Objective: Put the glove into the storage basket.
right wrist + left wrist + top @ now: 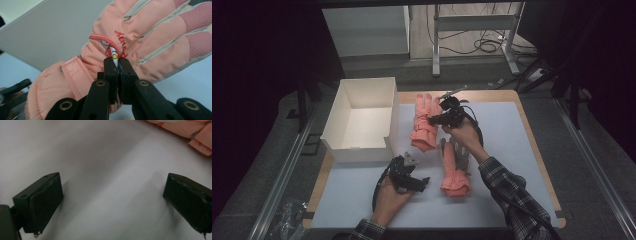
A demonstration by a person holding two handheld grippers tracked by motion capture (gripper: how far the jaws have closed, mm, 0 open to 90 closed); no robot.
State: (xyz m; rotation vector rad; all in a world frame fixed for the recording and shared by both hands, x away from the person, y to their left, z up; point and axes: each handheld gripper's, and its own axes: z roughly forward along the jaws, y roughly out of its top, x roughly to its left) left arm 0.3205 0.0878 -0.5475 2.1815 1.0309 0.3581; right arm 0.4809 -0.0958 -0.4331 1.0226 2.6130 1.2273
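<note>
- I am reaching my right forearm, in its plaid flannel sleeve (512,192), diagonally up from the lower right of the high view, my right hand (464,134) wrapped around the right gripper (435,119) just above the frame's centre.
- In the right gripper view, its two black jaws are pressing together in the lower middle of the frame, pinching a fold of fabric on the back of the salmon-pink padded winter glove with grey seams (140,47).
- That glove is lying at the centre of the high view, just right of the open white cardboard box (362,120) that is sitting at centre left.
- A second salmon-pink glove with a grey palm (454,167) is lying below it, partly under my right wrist.
- My left hand (389,197) is coming up from the bottom centre, holding the left gripper (424,181) low over the pale grey table mat (512,130).
- In the left gripper view, its jaws are standing wide apart, grasping nothing, with bare mat between them and a pink glove cuff (200,140) at the upper right corner.
</note>
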